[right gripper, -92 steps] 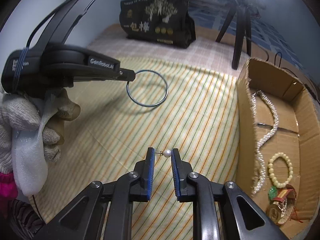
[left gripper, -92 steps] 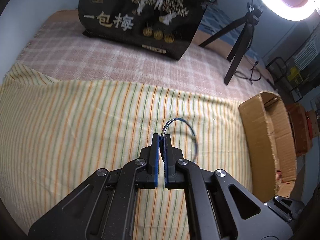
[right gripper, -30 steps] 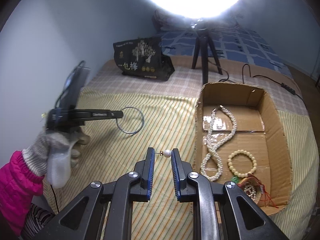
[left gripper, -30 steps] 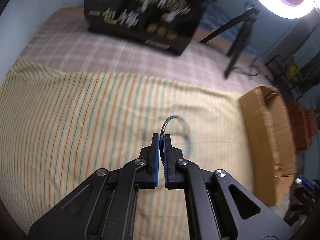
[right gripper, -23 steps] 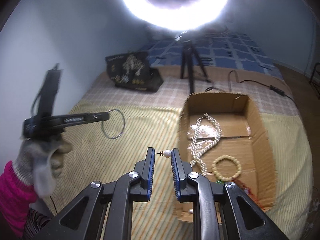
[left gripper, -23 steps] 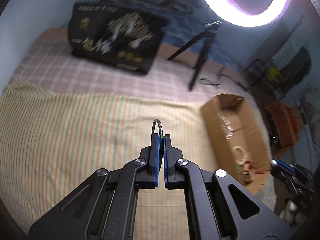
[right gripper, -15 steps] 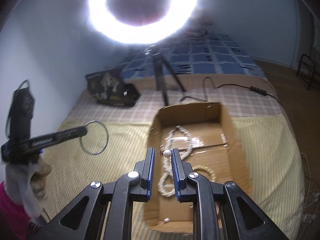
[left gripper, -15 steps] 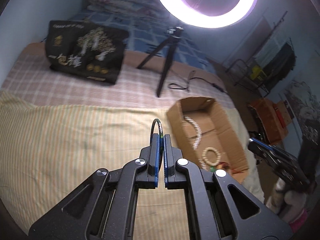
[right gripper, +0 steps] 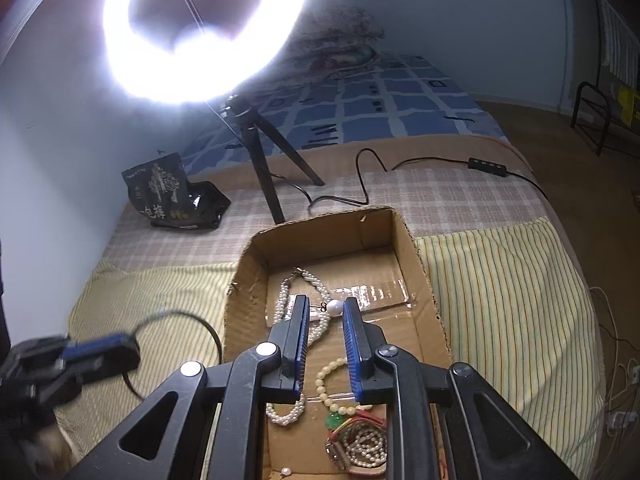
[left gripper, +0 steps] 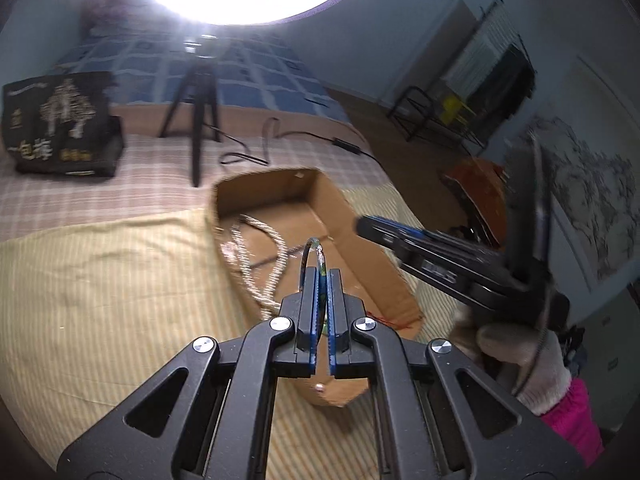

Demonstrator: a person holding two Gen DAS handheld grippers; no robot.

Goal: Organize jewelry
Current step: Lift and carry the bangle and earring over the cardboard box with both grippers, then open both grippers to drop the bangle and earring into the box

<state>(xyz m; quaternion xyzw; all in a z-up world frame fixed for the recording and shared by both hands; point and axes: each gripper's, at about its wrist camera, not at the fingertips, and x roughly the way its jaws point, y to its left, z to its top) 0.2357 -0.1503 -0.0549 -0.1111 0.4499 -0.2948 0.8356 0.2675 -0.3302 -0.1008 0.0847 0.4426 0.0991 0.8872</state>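
Note:
My left gripper (left gripper: 323, 276) is shut on a thin blue bangle (left gripper: 311, 249), held edge-on above the near left side of an open cardboard box (left gripper: 336, 196). My right gripper (right gripper: 325, 309) is shut on a pearl stud earring (right gripper: 335, 307), held over the box (right gripper: 420, 264). In the box lie a long pearl necklace (right gripper: 285, 300), a cream bead bracelet (right gripper: 326, 384), a green bead and a watch with small beads (right gripper: 360, 446). The left gripper and bangle (right gripper: 176, 316) also show, blurred, at lower left of the right wrist view. The right gripper (left gripper: 364, 227) shows at right of the left wrist view.
The box sits on a yellow striped cloth (left gripper: 100, 280) over a checked bedspread (right gripper: 440, 200). A ring light on a black tripod (right gripper: 264, 168) stands behind the box, its cable (right gripper: 400, 168) trailing right. A black printed bag (right gripper: 168, 196) stands at the back left.
Both grippers have swung toward the box. The left gripper with the bangle now hangs over the box's edge, and the right gripper with the earring is above its inside.

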